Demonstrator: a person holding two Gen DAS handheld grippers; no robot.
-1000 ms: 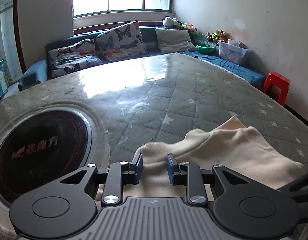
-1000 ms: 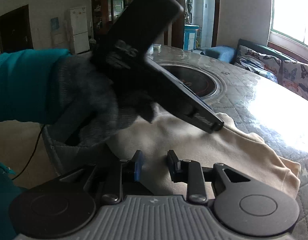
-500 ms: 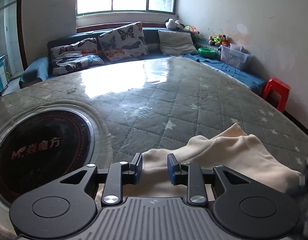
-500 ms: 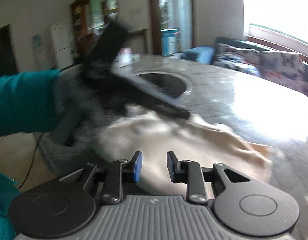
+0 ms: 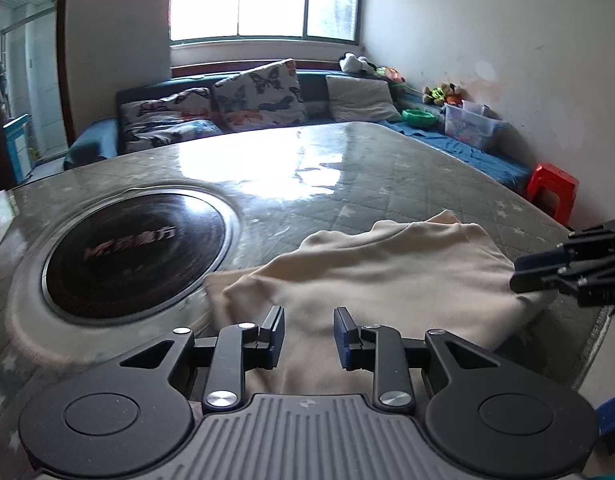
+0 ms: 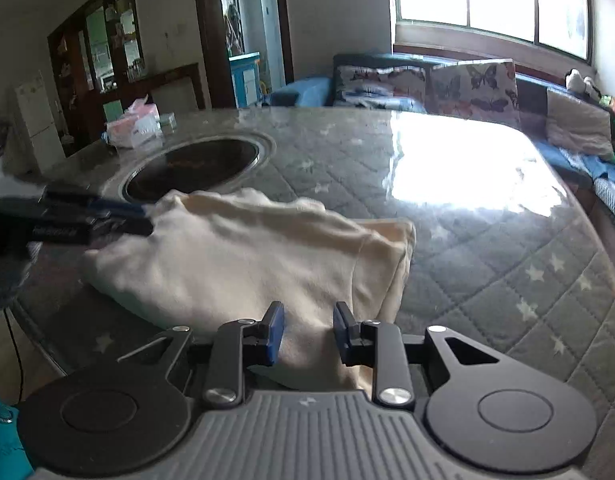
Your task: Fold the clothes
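Cream garment [image 5: 387, 272] lies bunched on the quilted worktop [image 5: 387, 184] at lower centre; left gripper [image 5: 309, 334] and right gripper [image 6: 309, 330] both gape, empty.

- A home's living room — a sofa [image 5: 267, 120] with butterfly cushions [image 5: 259, 96] runs under the window [image 5: 263, 0].
- Soft toys [image 5: 441, 94] on the bench.
- A fridge [image 6: 35, 128] and glass-fronted cabinet [image 6: 95, 52] — household furniture.

One cream garment [image 5: 387, 276], two tongs [image 5: 309, 334] [image 6: 309, 332], one red stool [image 5: 552, 190], three cushions [image 5: 263, 94].
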